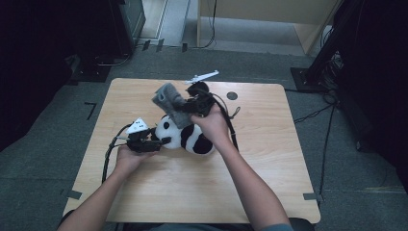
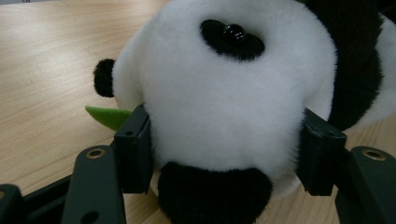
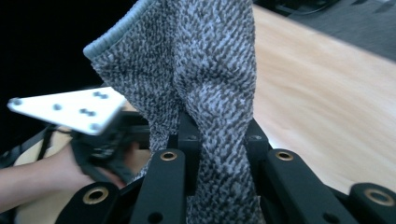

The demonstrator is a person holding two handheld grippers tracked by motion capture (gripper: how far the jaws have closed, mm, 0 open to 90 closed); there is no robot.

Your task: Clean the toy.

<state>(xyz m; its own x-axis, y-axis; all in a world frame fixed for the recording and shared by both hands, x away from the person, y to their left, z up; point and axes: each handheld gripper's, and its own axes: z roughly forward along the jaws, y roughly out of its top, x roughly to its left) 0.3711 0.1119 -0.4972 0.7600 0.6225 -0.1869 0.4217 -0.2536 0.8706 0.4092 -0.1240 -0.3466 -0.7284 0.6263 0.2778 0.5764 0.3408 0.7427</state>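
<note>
The panda sits just before the left gripper, low centre in that gripper's view: its head lies between the half-open jaws, whose pads touch the fur on both sides. Centre of the high view, the right gripper pinches a grey knit cloth above the panda. Undressing looks in hand; next, hold the head firm and lift the cloth clear of the table.

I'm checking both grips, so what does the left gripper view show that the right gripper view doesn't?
Left gripper view: the panda plush with its head between the left gripper pads, and a green leaf.
Right gripper view: the grey knit cloth pinched in the right gripper, and a white three-cornered plate.
Both: the wooden table.
</note>
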